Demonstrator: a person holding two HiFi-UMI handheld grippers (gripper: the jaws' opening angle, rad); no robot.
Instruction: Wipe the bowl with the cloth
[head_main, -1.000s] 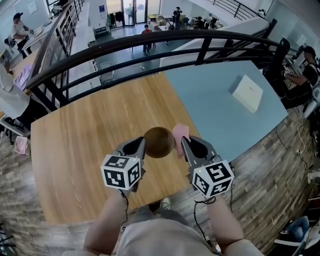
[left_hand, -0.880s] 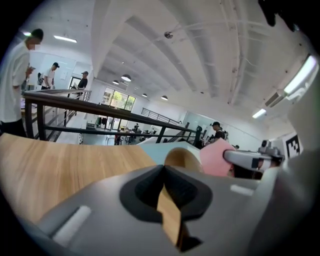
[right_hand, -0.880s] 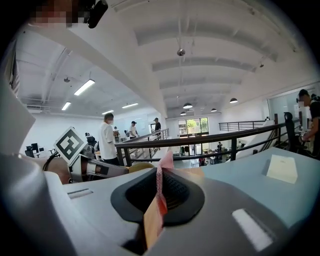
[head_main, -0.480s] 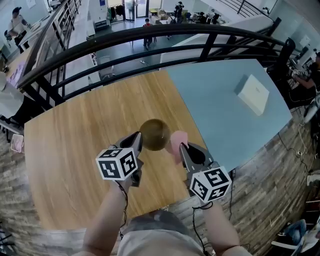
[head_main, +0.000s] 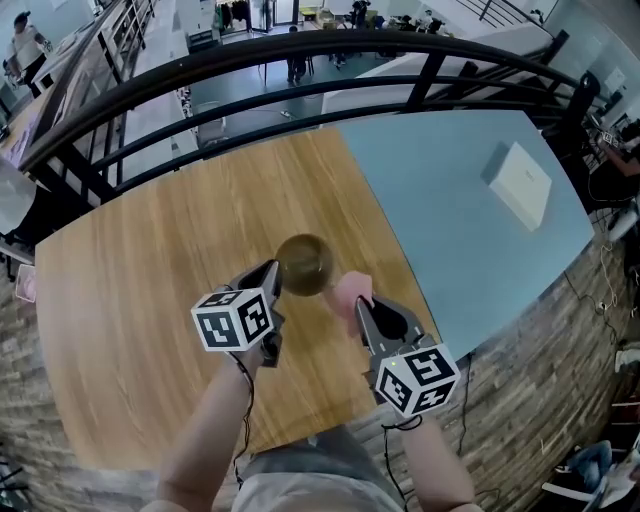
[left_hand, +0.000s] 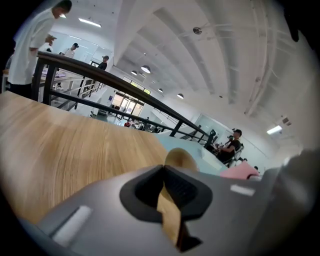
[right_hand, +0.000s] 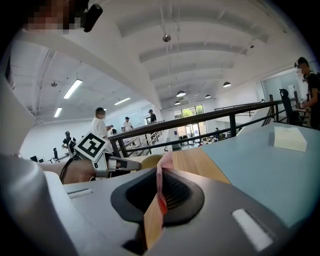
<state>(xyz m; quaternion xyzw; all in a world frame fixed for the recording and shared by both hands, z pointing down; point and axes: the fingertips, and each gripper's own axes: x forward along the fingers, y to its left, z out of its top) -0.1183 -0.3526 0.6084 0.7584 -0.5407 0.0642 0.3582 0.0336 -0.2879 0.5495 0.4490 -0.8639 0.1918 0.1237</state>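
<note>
- The left gripper (head_main: 270, 283) is closed on the rim of the bowl (head_main: 303, 263).
- The right gripper (head_main: 362, 306) is clamped on the cloth (head_main: 349, 289).
- The bowl is seen over the table (head_main: 140, 270), with the cloth just beside it.
- Whether bowl and table touch cannot be told.

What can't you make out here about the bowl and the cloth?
Bowl: left gripper view, mostly hidden behind the left gripper.
Cloth: right gripper view, only an edge shows in the right gripper.
Bowl on the table or above it: head view cannot tell.
</note>
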